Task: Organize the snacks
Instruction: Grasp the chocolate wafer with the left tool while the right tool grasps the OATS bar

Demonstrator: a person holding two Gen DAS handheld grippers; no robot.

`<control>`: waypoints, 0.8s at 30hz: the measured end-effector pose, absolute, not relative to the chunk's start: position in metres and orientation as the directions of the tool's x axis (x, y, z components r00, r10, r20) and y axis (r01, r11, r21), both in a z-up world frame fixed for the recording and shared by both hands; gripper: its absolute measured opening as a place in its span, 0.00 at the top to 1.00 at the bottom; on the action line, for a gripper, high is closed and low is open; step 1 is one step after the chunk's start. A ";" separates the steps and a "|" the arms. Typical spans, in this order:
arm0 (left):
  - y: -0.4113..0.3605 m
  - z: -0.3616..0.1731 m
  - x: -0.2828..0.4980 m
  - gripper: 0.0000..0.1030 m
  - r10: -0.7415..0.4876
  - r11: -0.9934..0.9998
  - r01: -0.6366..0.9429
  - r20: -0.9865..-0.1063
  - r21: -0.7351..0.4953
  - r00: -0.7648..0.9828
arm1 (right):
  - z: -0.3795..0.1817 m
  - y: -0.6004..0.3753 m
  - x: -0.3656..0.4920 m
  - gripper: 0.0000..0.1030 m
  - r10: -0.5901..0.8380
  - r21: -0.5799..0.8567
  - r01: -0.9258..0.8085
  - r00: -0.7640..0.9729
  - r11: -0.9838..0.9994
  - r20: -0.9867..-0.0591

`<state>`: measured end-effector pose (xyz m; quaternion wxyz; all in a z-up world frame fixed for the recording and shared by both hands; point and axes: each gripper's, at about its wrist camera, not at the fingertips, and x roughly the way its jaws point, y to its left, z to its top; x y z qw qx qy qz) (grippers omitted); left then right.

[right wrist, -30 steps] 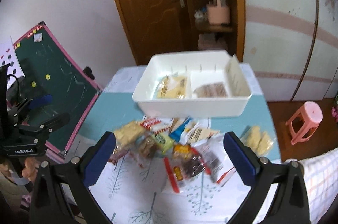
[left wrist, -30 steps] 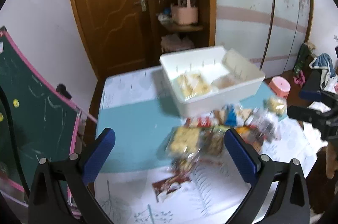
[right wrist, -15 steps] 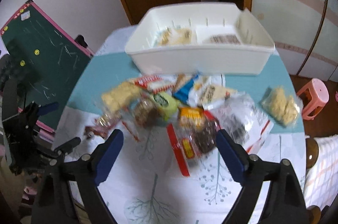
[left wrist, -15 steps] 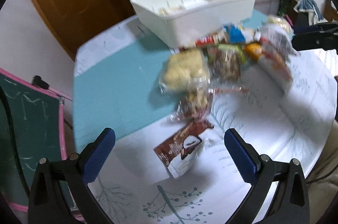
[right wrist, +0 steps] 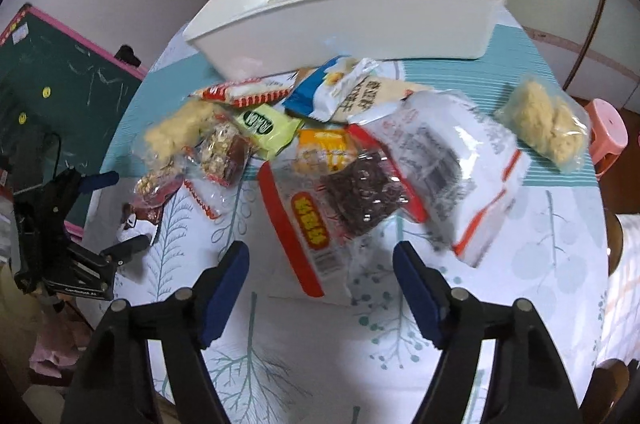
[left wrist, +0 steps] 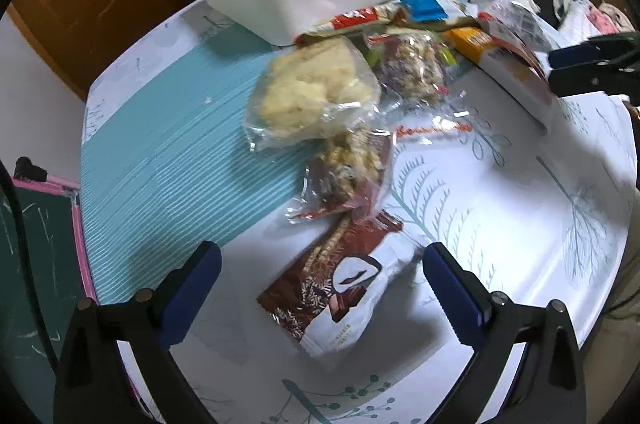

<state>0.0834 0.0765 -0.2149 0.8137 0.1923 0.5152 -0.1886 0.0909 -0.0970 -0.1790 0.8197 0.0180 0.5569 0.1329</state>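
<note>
Both claws hang spread over the bench, the left claw (left wrist: 322, 276) over a brown-and-white packet (left wrist: 340, 284) low in the frame, the right claw (right wrist: 322, 274), jaws just narrowing on nothing, over the red-edged packet (right wrist: 320, 207), which wants pinching by one edge.

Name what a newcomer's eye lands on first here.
The heap of snack packets spread across the table's middle, in front of the big white bin at the far side. One pale bag of puffed snacks lies apart at the right. Both grippers hang open over the near packets: the left gripper over a brown-and-white packet, the right gripper over a red-edged clear pack.
</note>
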 end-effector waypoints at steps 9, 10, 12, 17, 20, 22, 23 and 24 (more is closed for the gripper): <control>0.076 -0.223 0.083 0.12 -0.116 0.845 0.525 -0.924 0.101 0.365 | -0.205 -0.078 0.093 0.32 0.177 0.106 -0.229 0.313 0.968 -0.933; 0.075 -0.223 0.082 0.15 -0.121 0.846 0.525 -0.923 0.097 0.365 | -0.205 -0.077 0.092 0.32 0.170 0.096 -0.236 0.313 0.967 -0.934; 0.075 -0.222 0.082 0.26 -0.139 0.848 0.524 -0.922 0.077 0.360 | -0.206 -0.075 0.088 0.32 0.160 0.075 -0.256 0.330 0.964 -0.931; 0.070 -0.219 0.077 0.61 -0.182 0.867 0.499 -0.919 0.019 0.351 | -0.208 -0.070 0.076 0.49 0.084 -0.039 -0.295 0.393 0.955 -0.916; 0.063 -0.218 0.069 0.64 -0.145 0.875 0.480 -0.910 0.065 0.388 | -0.207 -0.073 0.070 0.57 0.091 -0.039 -0.298 0.409 0.954 -0.908; 0.060 -0.217 0.064 0.66 -0.134 0.877 0.474 -0.909 0.077 0.395 | -0.205 -0.079 0.067 0.60 0.133 0.008 -0.297 0.402 0.955 -0.906; 0.060 -0.216 0.062 0.66 -0.134 0.879 0.470 -0.908 0.075 0.396 | -0.204 -0.082 0.064 0.60 0.153 0.029 -0.302 0.396 0.953 -0.905; 0.058 -0.214 0.057 0.67 -0.140 0.883 0.464 -0.906 0.068 0.399 | -0.202 -0.084 0.059 0.60 0.170 0.043 -0.309 0.395 0.950 -0.903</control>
